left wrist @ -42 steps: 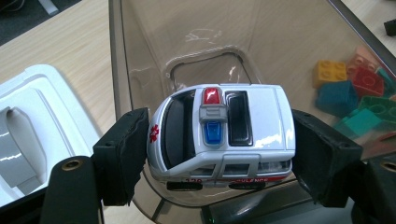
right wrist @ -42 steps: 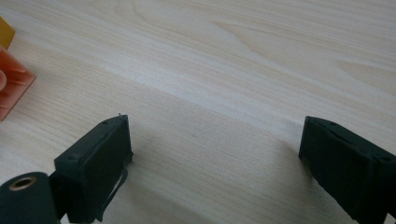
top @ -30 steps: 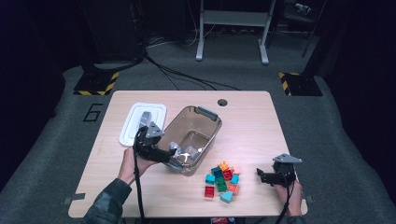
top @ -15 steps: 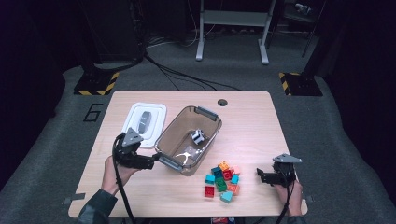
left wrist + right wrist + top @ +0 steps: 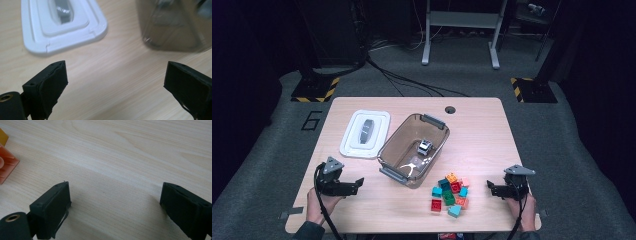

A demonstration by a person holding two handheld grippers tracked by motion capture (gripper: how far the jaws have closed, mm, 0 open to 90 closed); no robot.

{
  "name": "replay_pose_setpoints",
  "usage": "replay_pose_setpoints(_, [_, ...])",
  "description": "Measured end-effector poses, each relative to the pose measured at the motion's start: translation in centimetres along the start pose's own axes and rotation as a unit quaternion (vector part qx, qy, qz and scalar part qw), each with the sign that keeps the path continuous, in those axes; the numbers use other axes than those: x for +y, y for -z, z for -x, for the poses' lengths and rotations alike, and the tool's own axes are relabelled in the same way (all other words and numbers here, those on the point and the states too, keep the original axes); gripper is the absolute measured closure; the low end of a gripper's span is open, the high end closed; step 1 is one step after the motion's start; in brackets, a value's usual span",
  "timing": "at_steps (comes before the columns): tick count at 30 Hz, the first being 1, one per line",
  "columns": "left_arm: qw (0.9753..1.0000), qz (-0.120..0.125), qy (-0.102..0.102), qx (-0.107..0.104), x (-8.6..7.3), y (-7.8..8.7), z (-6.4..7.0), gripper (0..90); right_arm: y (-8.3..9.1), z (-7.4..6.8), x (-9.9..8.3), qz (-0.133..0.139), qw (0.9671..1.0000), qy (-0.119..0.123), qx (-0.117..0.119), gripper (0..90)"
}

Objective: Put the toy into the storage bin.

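Pale wood covers the counter (image 5: pixel 482 125), and near its middle stands a smoky see-through tub (image 5: pixel 414 149), set at a slant with a grey handle at each short end. Inside the tub, a small grey-and-white block (image 5: pixel 425 146) sits toward its right wall. Just left of the tub, close to it but whether touching I cannot tell, lies a white lid (image 5: pixel 364 133) with a grey grip in its centre.

The left gripper (image 5: pixel 355 184) is held low over the near left part of the counter, in front of the lid and the tub's near corner and apart from both. Its jaws stand wide apart with nothing between them; in the left gripper view they frame bare wood, with the lid (image 5: pixel 62 25) and the tub (image 5: pixel 175 25) farther off.

The right gripper (image 5: pixel 490 188) is at the near right edge, its jaws likewise spread wide and empty, pointing toward a heap of coloured bricks (image 5: pixel 450 194) near it but not touching. The bricks lie in front of the tub. In the right gripper view an orange brick (image 5: pixel 6 165) shows at the left edge.
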State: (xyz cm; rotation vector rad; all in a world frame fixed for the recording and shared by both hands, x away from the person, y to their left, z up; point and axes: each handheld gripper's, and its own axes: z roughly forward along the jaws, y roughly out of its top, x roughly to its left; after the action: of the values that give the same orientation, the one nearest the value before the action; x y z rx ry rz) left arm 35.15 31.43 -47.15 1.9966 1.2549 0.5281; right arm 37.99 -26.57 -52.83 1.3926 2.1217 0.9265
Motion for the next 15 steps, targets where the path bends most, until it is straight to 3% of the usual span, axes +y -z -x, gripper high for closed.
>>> replay_pose_setpoints(5, [0.9993, -0.026, 0.022, 0.017, -2.7, -2.0, -1.1, 4.0, 0.0, 0.0, 0.0, 0.0, 1.0, -0.001, -0.001, 8.9])
replay_pose_setpoints(8, [0.9986, -0.039, 0.024, 0.026, -3.8, -2.8, -1.5, 4.0, 0.0, 0.0, 0.0, 0.0, 1.0, -0.001, -0.002, 8.7])
replay_pose_setpoints(12, [0.9983, -0.016, 0.045, 0.035, -4.7, -3.3, -1.7, 3.9, 0.0, -0.1, 0.0, 0.001, 1.0, 0.0, -0.005, 8.1])
replay_pose_setpoints(15, [0.9985, -0.009, 0.032, 0.043, -4.8, -3.6, -1.6, 3.9, 0.0, -0.1, 0.0, 0.0, 1.0, -0.001, -0.005, 8.1])
